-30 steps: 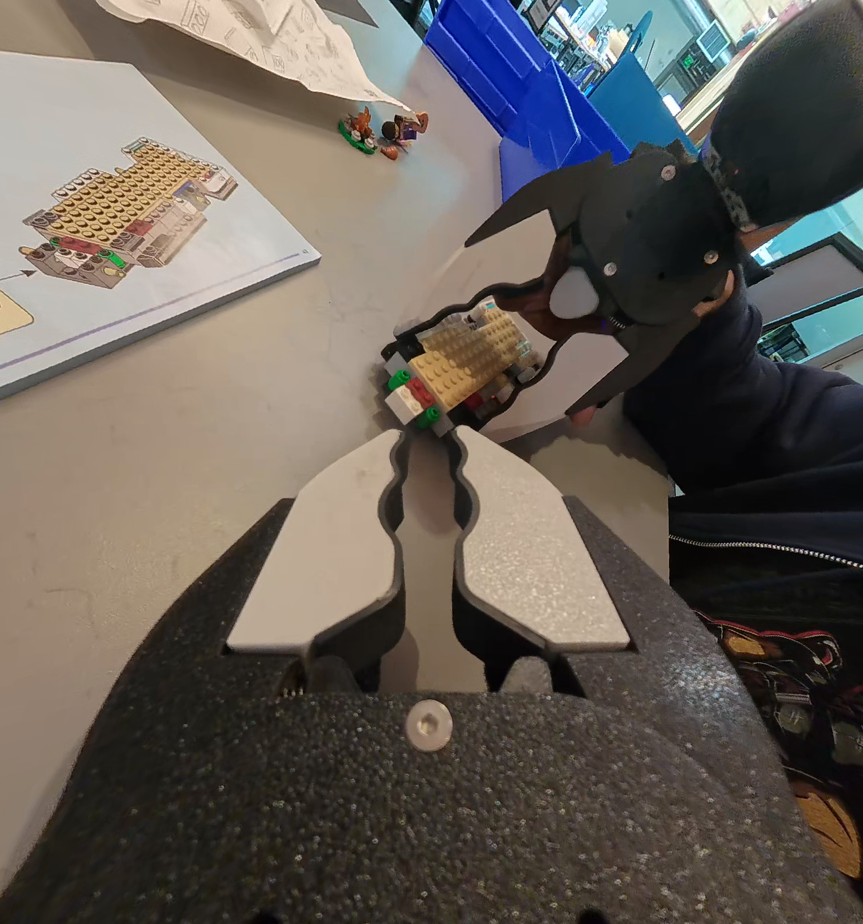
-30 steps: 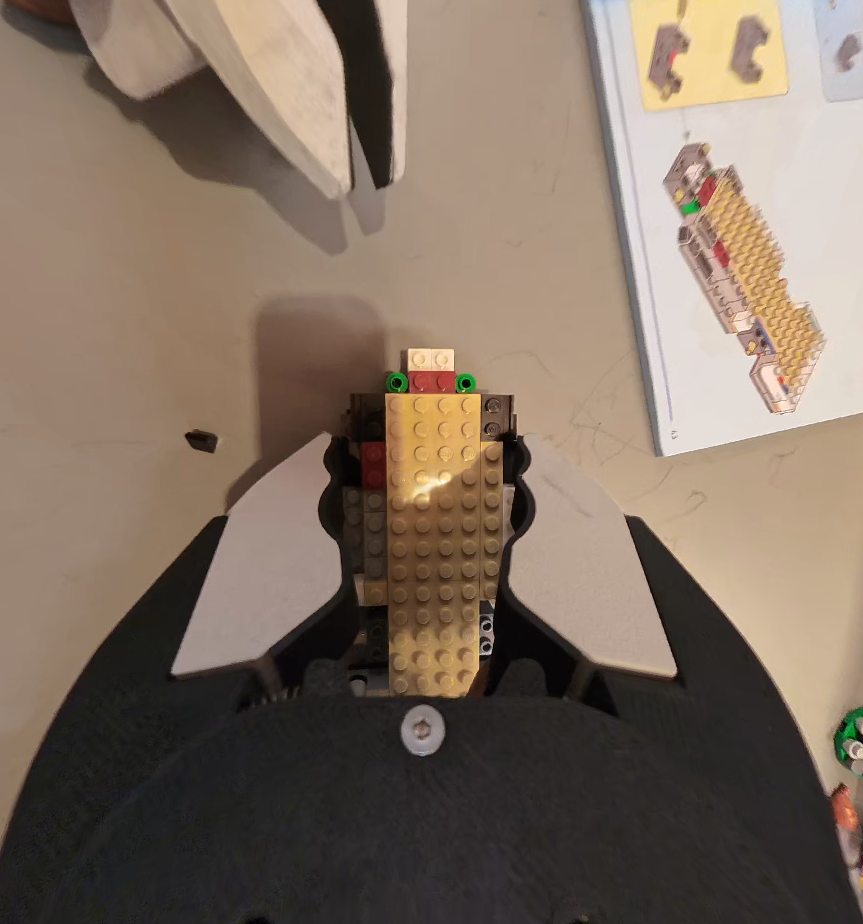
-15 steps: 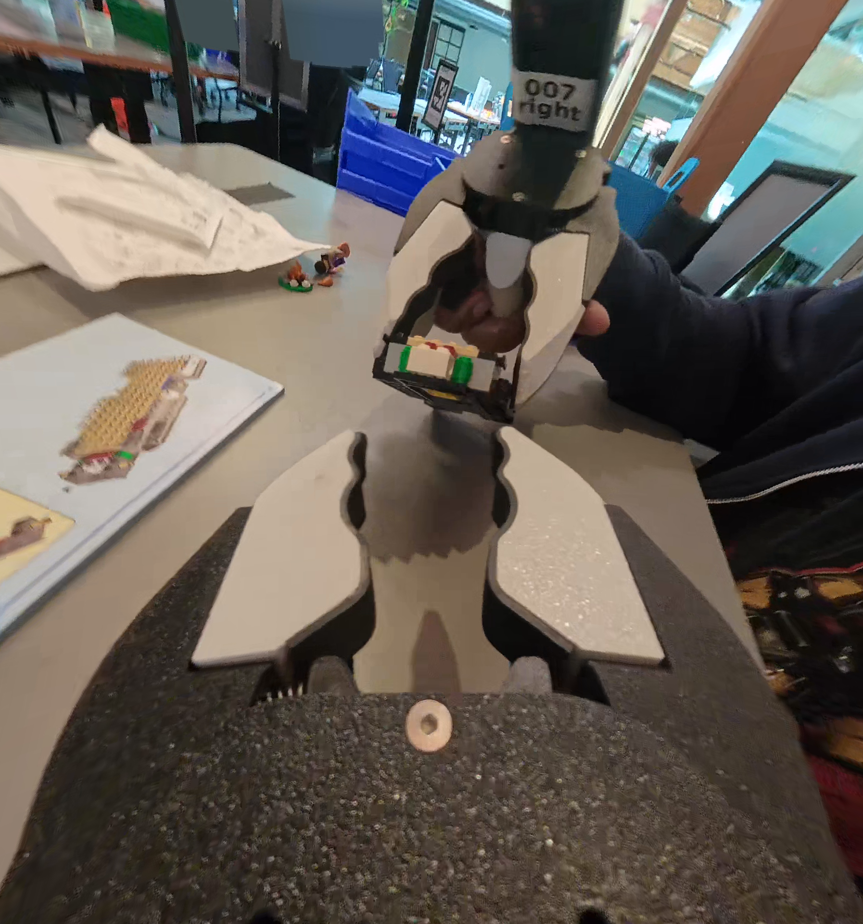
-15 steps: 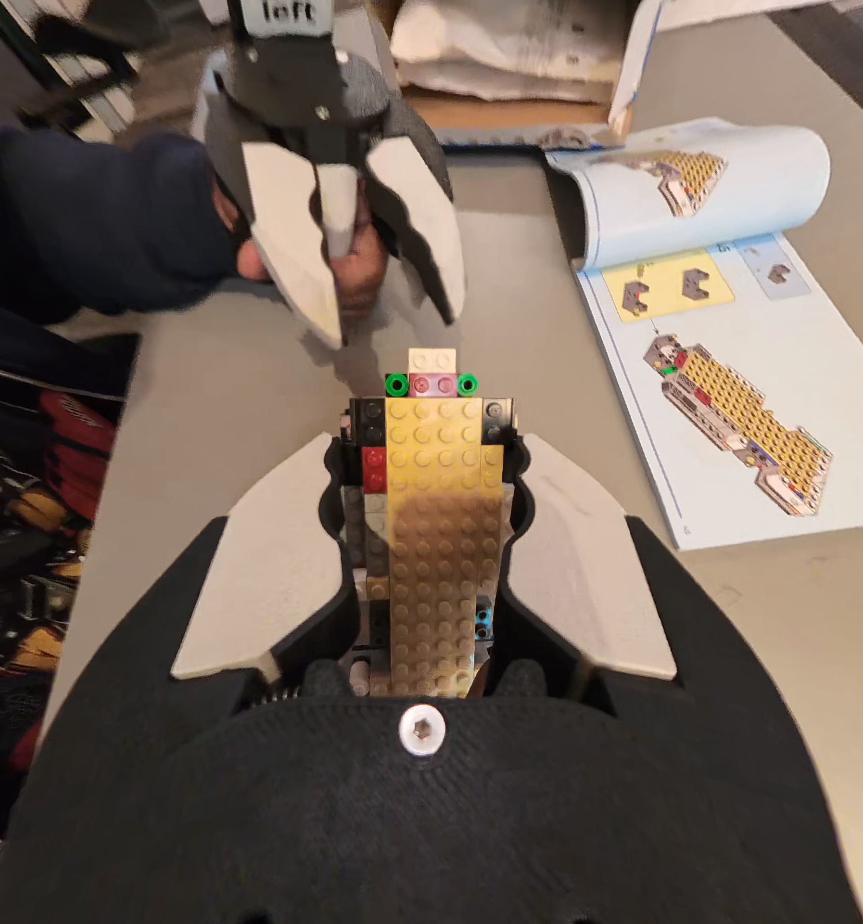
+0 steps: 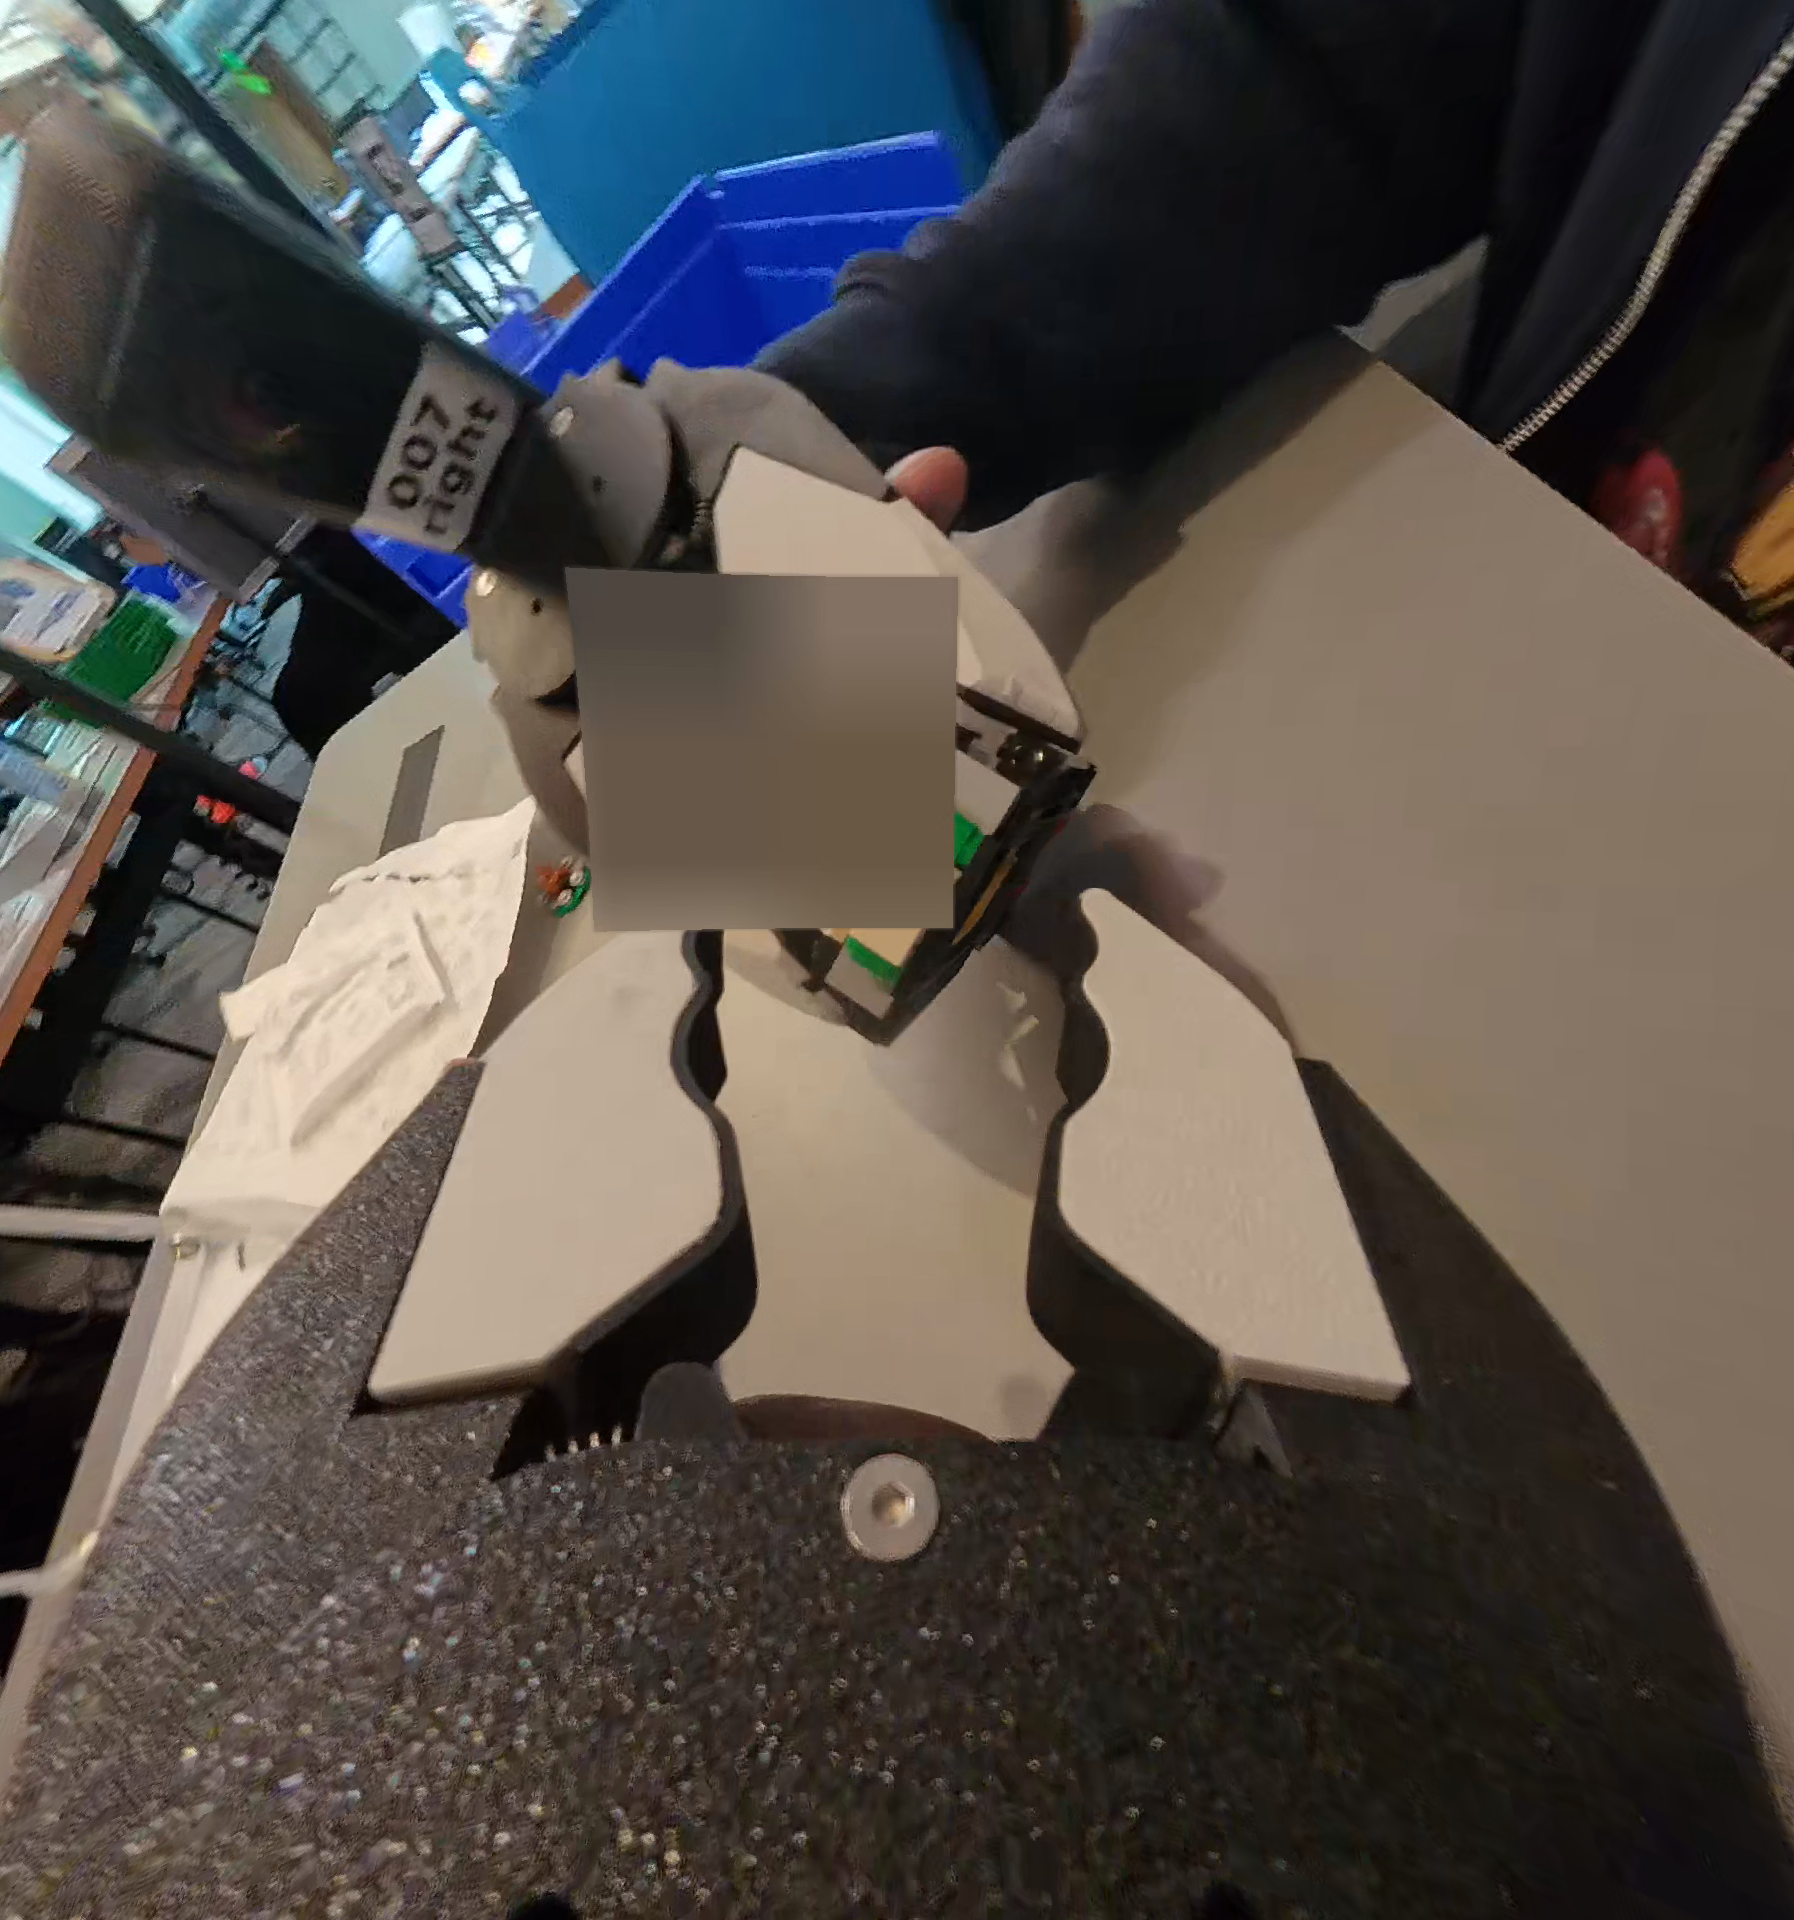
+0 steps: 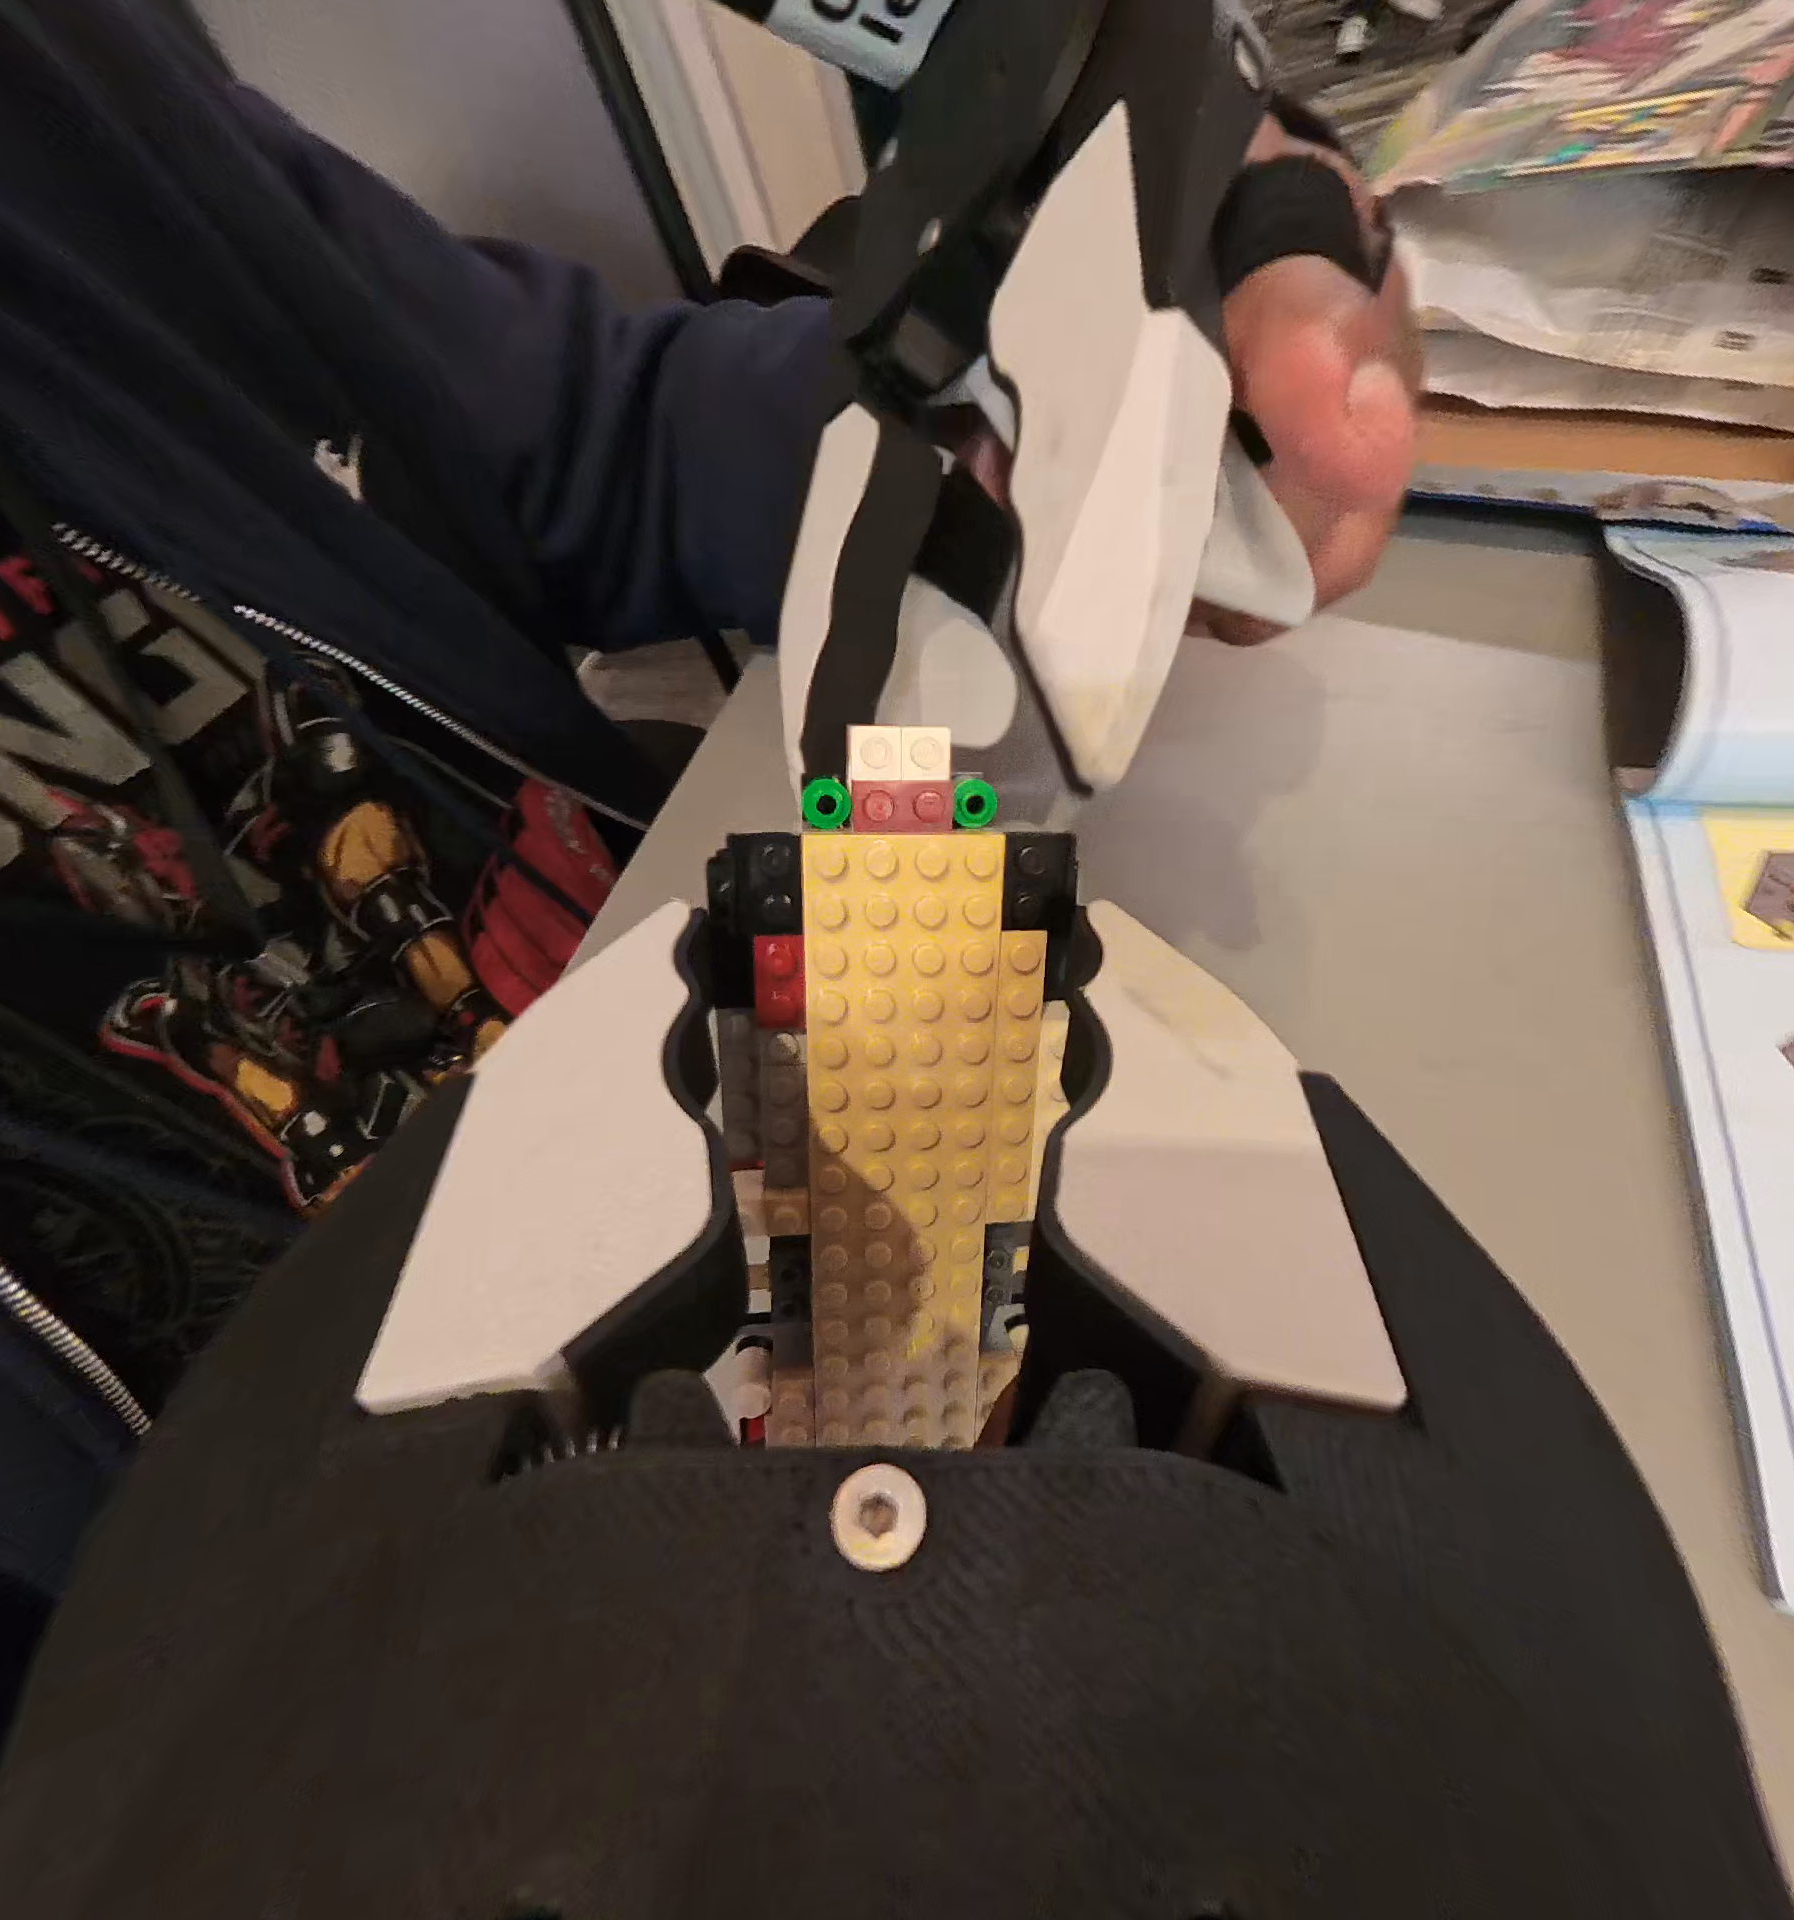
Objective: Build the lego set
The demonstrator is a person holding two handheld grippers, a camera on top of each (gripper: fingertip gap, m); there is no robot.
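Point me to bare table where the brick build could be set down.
Bare grey table lies between the brick model in the right gripper and the open instruction booklet. It is crowded behind the left gripper: papers and a box.

We see a grey table [image 5: 1495,831] with crumpled white paper [image 5: 353,997] and a small green-and-orange brick piece [image 5: 564,885] beside it. Blue bins [image 5: 768,260] stand behind. We also see an open booklet [image 6: 1745,935] at the table's right, and stacked papers [image 6: 1599,291] on a cardboard box [image 6: 1599,442] farther back.
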